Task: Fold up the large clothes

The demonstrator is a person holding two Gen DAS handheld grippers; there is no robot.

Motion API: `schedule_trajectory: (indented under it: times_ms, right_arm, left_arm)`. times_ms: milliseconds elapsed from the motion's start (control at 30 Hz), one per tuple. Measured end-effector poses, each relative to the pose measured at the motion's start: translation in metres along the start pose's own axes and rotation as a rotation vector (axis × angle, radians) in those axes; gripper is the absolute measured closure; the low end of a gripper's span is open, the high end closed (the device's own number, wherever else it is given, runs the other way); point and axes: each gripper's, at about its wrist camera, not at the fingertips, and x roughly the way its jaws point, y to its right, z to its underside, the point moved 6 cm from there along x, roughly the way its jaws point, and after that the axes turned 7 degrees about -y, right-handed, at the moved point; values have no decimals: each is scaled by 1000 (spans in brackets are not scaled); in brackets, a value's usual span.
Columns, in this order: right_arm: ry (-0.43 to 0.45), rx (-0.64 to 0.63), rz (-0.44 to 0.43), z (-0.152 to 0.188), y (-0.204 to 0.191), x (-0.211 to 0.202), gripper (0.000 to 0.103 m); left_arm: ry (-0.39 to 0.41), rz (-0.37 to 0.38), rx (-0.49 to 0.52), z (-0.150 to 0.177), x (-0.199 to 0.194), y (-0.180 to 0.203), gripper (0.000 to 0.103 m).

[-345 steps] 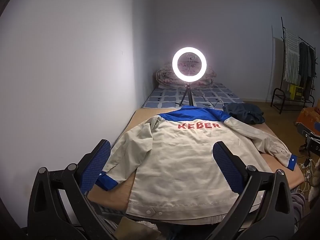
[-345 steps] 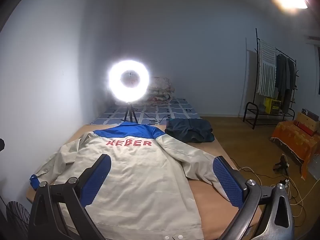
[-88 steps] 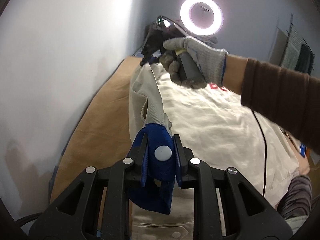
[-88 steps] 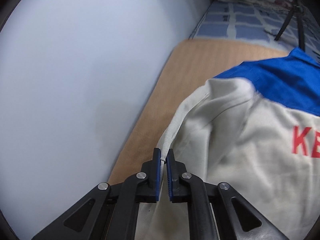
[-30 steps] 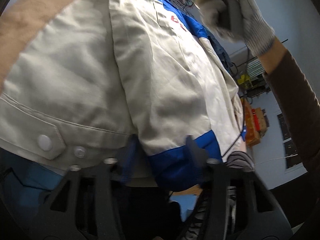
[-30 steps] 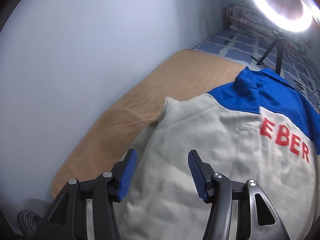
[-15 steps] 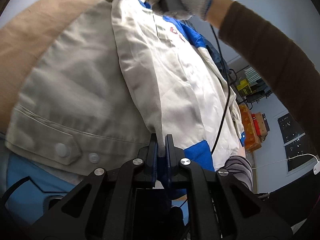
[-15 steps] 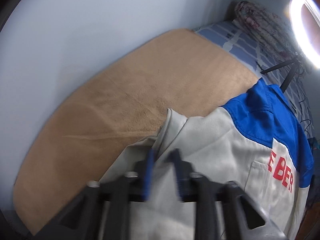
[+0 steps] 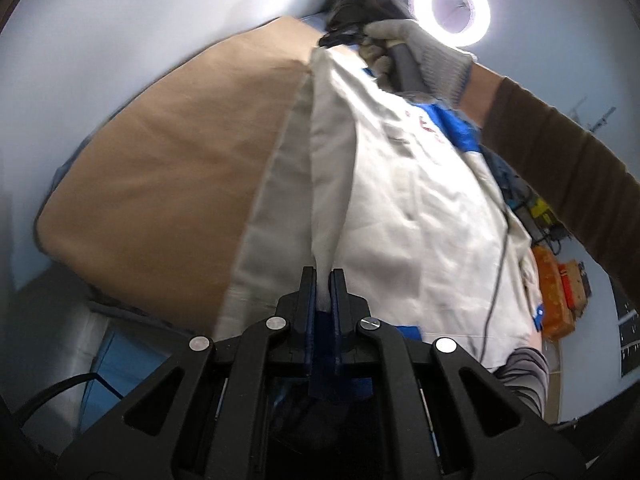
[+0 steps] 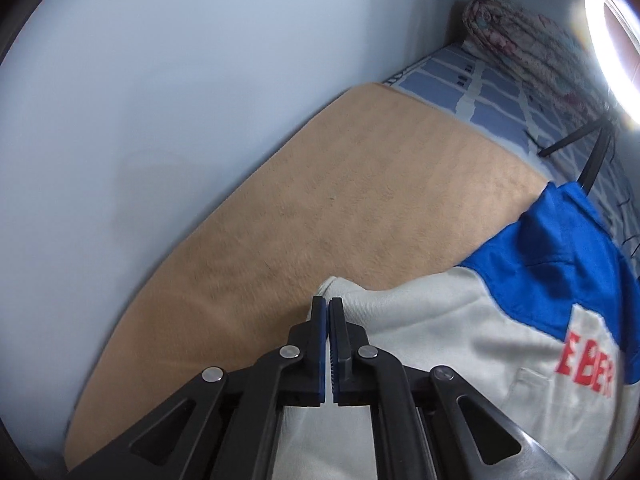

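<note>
Bed [image 9: 160, 168] with a tan cover fills most of the scene, wall on the left. The jacket [image 9: 400, 200], cream with a blue yoke and red lettering, lies on the right part of the bed; its left side is now lifted off the cover. Ring light [image 9: 451, 9] stands at the far end, beside a rolled quilt [image 10: 520, 32].

What changed: a second ago both claws were apart above the cloth, with the left sleeve already laid over the back. Half a second ago the left one had closed at the hem. Now both are clamped and the jacket's left edge is raised as one long line. My read is that the side fold is starting: the left third goes over toward the middle next.

Left gripper [image 9: 322, 280] is near, at the hem end, jaws together on the cream fabric, pointing along the edge toward the far end. Right gripper [image 10: 328, 312] is at the far end by the shoulder, jaws together on the shoulder edge of the jacket. The gloved right hand [image 9: 416, 56] reaches across over the blue yoke, arm stretched out, cable hanging over the jacket.

Edge looks taut between the two grips, slightly blurred.
</note>
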Motion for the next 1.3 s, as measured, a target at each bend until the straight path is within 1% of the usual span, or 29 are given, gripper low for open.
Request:
schedule_trajectory:
  times_ms: [67, 100, 133, 167, 200, 267, 300, 367, 400, 467, 533, 600, 667, 700, 733, 767, 800, 833, 867, 933, 1000, 1033, 1067, 1100, 1133, 1167, 1233, 1300]
  right_arm:
    - [-8, 11, -15, 1, -2, 11, 103]
    - [-11, 9, -32, 3, -4, 16, 97]
    - [-10, 4, -43, 5, -4, 18, 87]
    - [-6, 0, -47, 6, -4, 17, 80]
    - [4, -4, -53, 9, -4, 11, 74]
    - [54, -24, -95, 22, -3, -11, 74]
    - [65, -36, -106, 29, -4, -19, 75]
    - [85, -87, -168, 60, -8, -43, 79]
    - [83, -105, -185, 73, -11, -50, 83]
    - [73, -128, -256, 112, -16, -61, 85]
    - [47, -124, -300, 140, -21, -60, 86]
    - [8, -145, -307, 165, -35, -47, 86]
    - [-22, -162, -298, 181, -50, -31, 86]
    - [-35, -162, -299, 185, -54, -24, 86]
    - [-52, -173, -276, 190, -61, -12, 86]
    - [-37, -207, -225, 193, -67, -6, 86]
    - [-17, -228, -204, 193, -69, -8, 86]
    - [-22, -233, -189, 193, -70, -11, 86]
    - [-25, -211, -202, 193, -68, -17, 86]
    - [4, -173, -235, 198, -61, -36, 85]
    - [29, -147, -290, 213, -54, -59, 83]
    - [29, -153, -300, 222, -53, -66, 83]
    - [30, -171, -288, 236, -53, -74, 83]
    - [34, -182, -272, 245, -52, -78, 83]
    - [37, -191, -258, 259, -50, -84, 83]
    - [32, -181, -266, 271, -47, -87, 83]
    - [23, -153, -284, 287, -40, -89, 83]
    - [0, -134, -289, 299, -28, -78, 83]
  left_arm:
    - [-20, -9, -18, 3, 7, -6, 99]
    - [-34, -24, -26, 5, 11, -8, 98]
    - [-36, -37, -34, 6, 13, -9, 98]
    - [-37, -42, -38, 7, 13, -9, 96]
    - [-35, -50, -42, 7, 12, -10, 91]
    - [-3, -45, -29, 3, 5, -9, 89]
    - [20, -46, -23, 1, -1, -9, 89]
    - [51, -48, -18, -2, -8, -10, 89]
    - [65, -38, -26, -2, -11, -11, 89]
    - [64, -20, -47, -4, -9, -15, 89]
    - [58, 0, -62, -6, -6, -13, 89]
    - [64, -8, -48, -7, -4, -7, 89]
    - [66, -19, -29, -7, 0, -2, 89]
    - [63, -41, -18, -7, 2, -4, 89]
    - [54, -63, -15, -7, 8, -5, 89]
    - [34, -81, -13, -5, 14, -8, 89]
    - [8, -100, -22, -4, 18, -14, 89]
    - [-28, -113, -36, -1, 28, -20, 89]
    - [-47, -111, -38, 1, 33, -23, 89]
    - [-37, -116, -27, 0, 32, -23, 88]
    - [-4, -118, -25, -2, 24, -21, 88]
    - [13, -106, -39, -3, 18, -22, 84]
    - [23, -91, -55, -2, 14, -26, 69]
    - [36, -69, -82, -2, 9, -30, 47]
    - [50, -53, -108, -4, 5, -33, 39]
    - [58, -37, -127, -5, 3, -36, 35]
    - [45, -18, -152, -10, 6, -39, 35]
    - [20, -3, -162, -11, 11, -40, 35]
